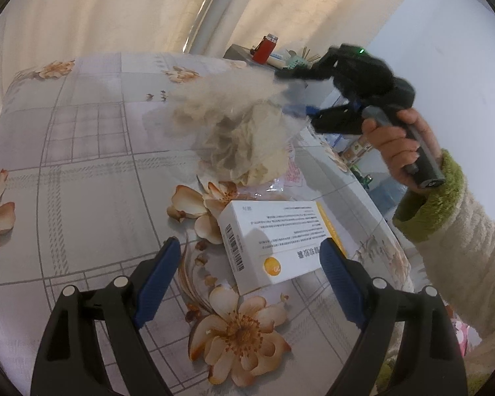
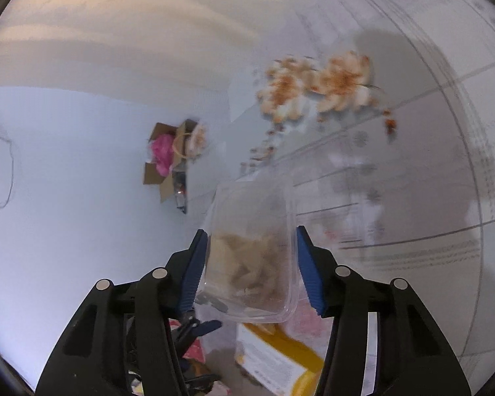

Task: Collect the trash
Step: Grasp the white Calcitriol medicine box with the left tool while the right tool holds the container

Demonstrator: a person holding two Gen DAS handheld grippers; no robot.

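Your right gripper [image 2: 250, 264] is clamping a clear plastic container [image 2: 250, 250], its blue pads [image 2: 194, 270] pressing on the two side walls. That side-on grip is keeping the open tub from folding, and it is holding the crumpled tan paper [image 2: 247, 264] inside. From the left wrist view, you are carrying that container [image 1: 244, 138] tilted in the air above the table [image 1: 82, 165], well clear of the flowered cloth; it is blurring, so it looks to be on the move. Your right hand [image 1: 396, 145] is wrapping the gripper handle, with the green cuff [image 1: 435, 204] just behind it.

Your left gripper [image 1: 250, 257] is standing wide open and empty, hovering low over the table. The white medicine box [image 1: 274, 241] is lying flat just ahead, its near corner sitting between the pads without either one touching it. That reads as lining up for the next pickup, the jaws spread wide enough to take the box across its width.

Further out, a cardboard box [image 2: 168, 161] with something pink inside is showing on the floor in the right wrist view. That may be where the trash is going, though nothing confirms it. Small bottles and clutter [image 1: 274, 52] are sitting past the far end of the table.
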